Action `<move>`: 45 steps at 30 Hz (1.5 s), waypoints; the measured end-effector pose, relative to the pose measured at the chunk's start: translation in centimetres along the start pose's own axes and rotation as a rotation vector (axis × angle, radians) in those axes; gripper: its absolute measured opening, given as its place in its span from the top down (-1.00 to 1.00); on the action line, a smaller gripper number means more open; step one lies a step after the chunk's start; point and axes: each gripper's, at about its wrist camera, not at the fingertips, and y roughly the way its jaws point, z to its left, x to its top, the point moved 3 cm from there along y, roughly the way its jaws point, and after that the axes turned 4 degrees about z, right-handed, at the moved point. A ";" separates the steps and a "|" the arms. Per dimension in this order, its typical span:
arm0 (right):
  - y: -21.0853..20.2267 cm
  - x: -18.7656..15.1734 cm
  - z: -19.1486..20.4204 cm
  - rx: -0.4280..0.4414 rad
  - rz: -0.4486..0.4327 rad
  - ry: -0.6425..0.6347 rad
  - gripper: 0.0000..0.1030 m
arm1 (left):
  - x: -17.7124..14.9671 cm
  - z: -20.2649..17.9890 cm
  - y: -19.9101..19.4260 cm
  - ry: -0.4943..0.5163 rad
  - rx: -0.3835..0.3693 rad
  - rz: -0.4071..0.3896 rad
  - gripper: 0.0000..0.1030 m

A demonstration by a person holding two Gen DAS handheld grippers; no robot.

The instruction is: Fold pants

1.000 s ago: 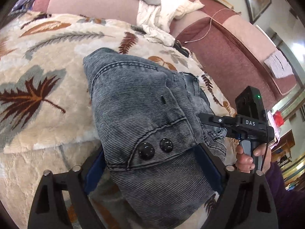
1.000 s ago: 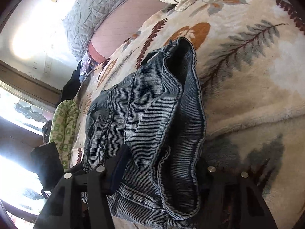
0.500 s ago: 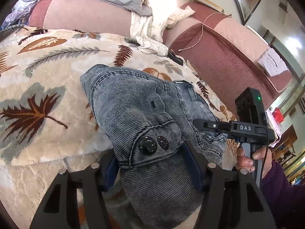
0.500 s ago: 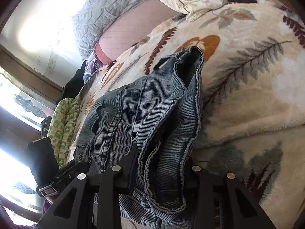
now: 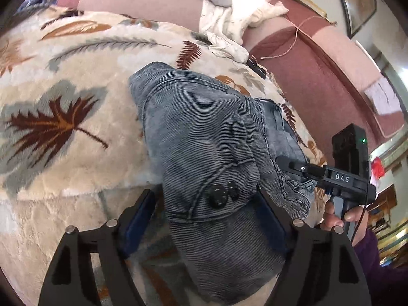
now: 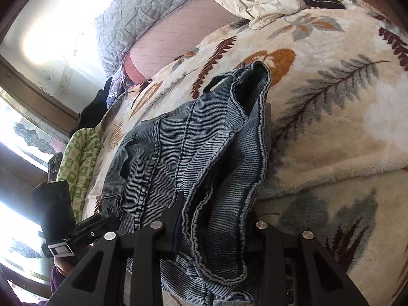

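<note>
Leaf-patterned fleece blanket [image 5: 63,173] covers the bed you are working on, with a maroon sofa [image 5: 313,86] beyond its far edge and a heap of pale bedding [image 5: 237,23] at the head.

Starting on your left: the left tongs [image 5: 204,201] have denim bunched between their blue-padded fingers [image 5: 139,214]. The fingers press in on both sides of the cloth, so you are gripping the waistband end, right by the two dark buttons [image 5: 221,193].

The pants [image 5: 199,132] run away from you, their long axis pointing from the near edge of the bed toward the far edge, where a rounded fold lies on the blanket. They look already doubled over once.

On the right: the right tongs [image 6: 216,219] are closed on a thick roll of hemmed edges [image 6: 219,255] at the same near end, just beside the left pair. The wall [image 6: 46,38] and bright window [image 6: 15,168] sit off to one side in that view.

So both hands hold the near end, side by side, and everything free lies ahead of you. My guess is the coming move carries this near end forward over the far fold. Neither hand is clearly closer to that fold, so move them together and keep them level, or the layers may slide askew.
</note>
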 end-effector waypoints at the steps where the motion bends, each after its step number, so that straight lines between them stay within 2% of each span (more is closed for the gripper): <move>1: 0.1 0.0 -0.1 0.003 0.002 0.008 0.29 | -0.1 0.0 0.0 0.001 0.000 0.001 -0.57; 4: 0.3 0.0 -0.7 0.017 0.019 0.041 0.09 | -0.3 -0.2 0.3 0.000 -0.015 0.010 -0.57; 8: 0.6 -0.1 -1.5 0.033 0.042 0.084 -0.01 | -0.5 0.3 0.9 -0.044 -0.072 0.038 -0.57; 10: 0.9 -0.2 -1.3 0.059 0.054 0.090 -0.19 | -0.5 0.3 0.9 -0.055 -0.102 0.047 -0.56; 12: 1.1 -0.2 -1.0 0.065 0.050 0.077 -0.19 | -0.6 0.2 1.0 -0.063 -0.129 0.048 -0.48; 13: 1.1 -0.3 -0.8 0.058 0.049 0.057 -0.12 | -0.7 0.0 1.1 -0.055 -0.143 0.047 -0.26; 14: 1.1 -0.3 -0.6 0.050 0.042 0.041 -0.05 | -0.8 -0.1 1.1 -0.044 -0.144 0.042 -0.21; 15: 1.0 -0.3 -0.3 0.049 0.037 0.026 0.11 | -0.8 -0.3 0.9 -0.028 -0.139 0.029 -0.17; 16: 0.9 -0.3 -0.1 0.045 0.028 0.013 0.21 | -0.8 -0.5 0.9 -0.018 -0.141 0.022 -0.06; 20: 0.3 -0.4 0.7 0.029 -0.007 -0.026 0.32 | -0.5 -0.8 0.2 0.013 -0.140 -0.019 0.19; 22: -0.2 -0.3 1.1 0.023 -0.029 -0.045 0.36 | -0.4 -1.0 0.0 0.032 -0.131 -0.032 0.24; 26: -1.1 -0.3 2.1 0.019 -0.069 -0.081 0.39 | -0.1 -1.1 -0.7 0.056 -0.121 -0.061 0.30; 33: -2.3 0.2 5.2 0.040 -0.157 -0.160 0.39 | 1.5 -1.0 -4.0 0.085 -0.094 -0.161 0.31; 38: -2.5 1.0 8.6 0.067 -0.224 -0.227 0.39 | 2.8 -0.8 -7.2 0.117 -0.043 -0.260 0.31; 42: -2.0 2.2 11.2 0.103 -0.276 -0.262 0.39 | 3.7 -0.4 -9.8 0.145 0.026 -0.353 0.31; 45: -0.9 3.3 12.7 0.136 -0.291 -0.277 0.39 | 4.1 0.2 -10.3 0.139 0.072 -0.387 0.31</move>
